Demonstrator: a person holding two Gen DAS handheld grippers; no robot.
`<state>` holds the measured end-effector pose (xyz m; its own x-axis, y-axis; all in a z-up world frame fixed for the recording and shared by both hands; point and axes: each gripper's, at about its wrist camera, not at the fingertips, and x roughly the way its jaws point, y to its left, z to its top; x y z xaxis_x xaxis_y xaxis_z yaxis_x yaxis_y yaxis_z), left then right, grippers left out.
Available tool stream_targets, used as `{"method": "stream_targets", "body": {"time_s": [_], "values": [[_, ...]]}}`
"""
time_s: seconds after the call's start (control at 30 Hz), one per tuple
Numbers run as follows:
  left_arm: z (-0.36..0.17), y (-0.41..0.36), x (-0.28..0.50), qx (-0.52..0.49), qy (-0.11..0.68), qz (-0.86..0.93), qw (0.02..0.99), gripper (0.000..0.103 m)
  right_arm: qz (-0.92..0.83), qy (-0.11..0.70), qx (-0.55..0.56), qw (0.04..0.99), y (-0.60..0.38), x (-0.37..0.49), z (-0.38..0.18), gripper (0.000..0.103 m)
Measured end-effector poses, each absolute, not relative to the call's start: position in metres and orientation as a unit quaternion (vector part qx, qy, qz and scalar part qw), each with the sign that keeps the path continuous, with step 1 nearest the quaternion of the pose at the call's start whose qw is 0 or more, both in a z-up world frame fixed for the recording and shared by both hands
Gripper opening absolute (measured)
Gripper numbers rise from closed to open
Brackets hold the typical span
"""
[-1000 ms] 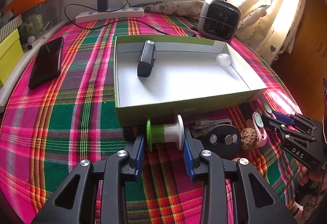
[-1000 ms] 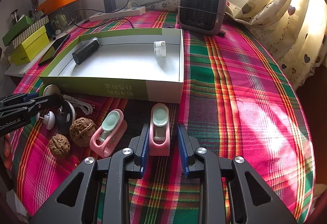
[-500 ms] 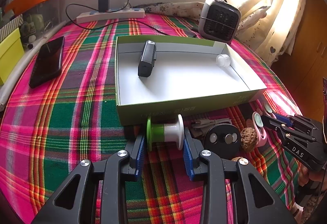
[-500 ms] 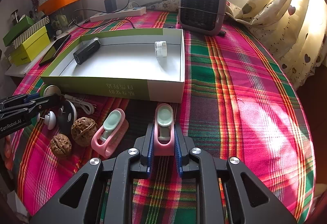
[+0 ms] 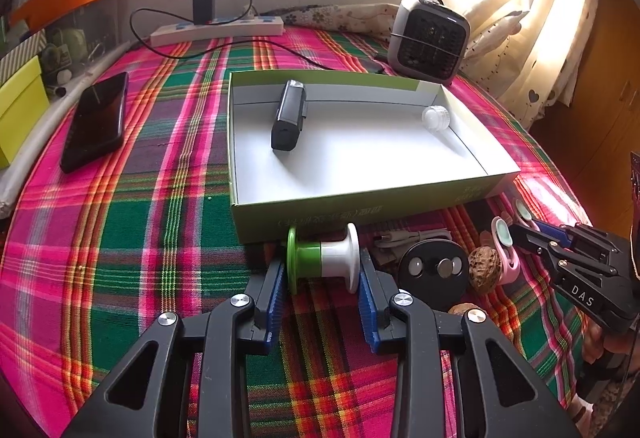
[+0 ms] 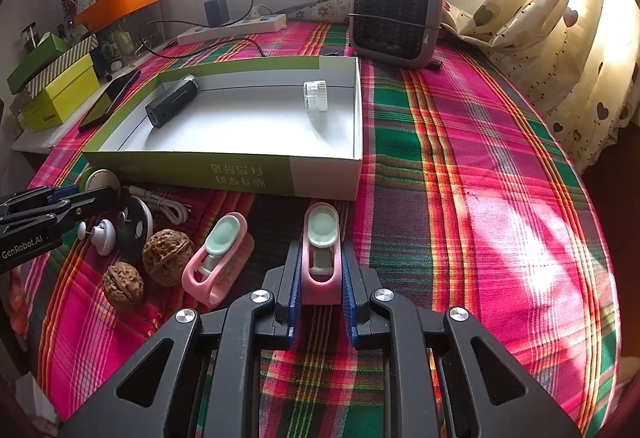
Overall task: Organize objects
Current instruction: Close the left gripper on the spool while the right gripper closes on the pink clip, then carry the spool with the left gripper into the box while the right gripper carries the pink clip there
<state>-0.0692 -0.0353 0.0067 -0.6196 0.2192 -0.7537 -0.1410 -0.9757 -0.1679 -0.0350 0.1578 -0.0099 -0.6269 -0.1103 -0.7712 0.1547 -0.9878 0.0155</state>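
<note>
A green-and-white shallow box (image 5: 256, 86) (image 6: 320, 178) lies on the plaid cloth and holds a black device (image 5: 289, 115) (image 6: 172, 100) and a clear cap (image 5: 436, 117) (image 6: 315, 95). My left gripper (image 5: 322, 274) is open around a green-and-white spool (image 5: 323, 258) in front of the box. My right gripper (image 6: 320, 270) is shut on a pink clip (image 6: 321, 250) that rests on the cloth. A second pink clip (image 6: 218, 258), two walnuts (image 6: 167, 256), a black disc (image 5: 434, 272) and a white cable (image 6: 168, 206) lie beside it.
A black phone (image 5: 96, 120) lies left of the box. A power strip (image 5: 218, 30) with a charger and a small heater (image 5: 428, 38) (image 6: 396, 22) stand at the back. Green and yellow boxes (image 6: 60, 90) sit at far left. Curtains hang at right.
My right gripper has closed onto the pink clip, from open around it. The left gripper and spool have hardly moved.
</note>
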Motion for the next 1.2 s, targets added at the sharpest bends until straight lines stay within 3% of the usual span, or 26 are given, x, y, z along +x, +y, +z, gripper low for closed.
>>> {"method": "stream_targets", "body": {"time_s": [1.2], "values": [[0.049,-0.039,-0.088,-0.399,-0.047,0.909,0.111,0.03,-0.911,0.023,0.397,0.11,0.149,-0.057,0.031,0.018]]}}
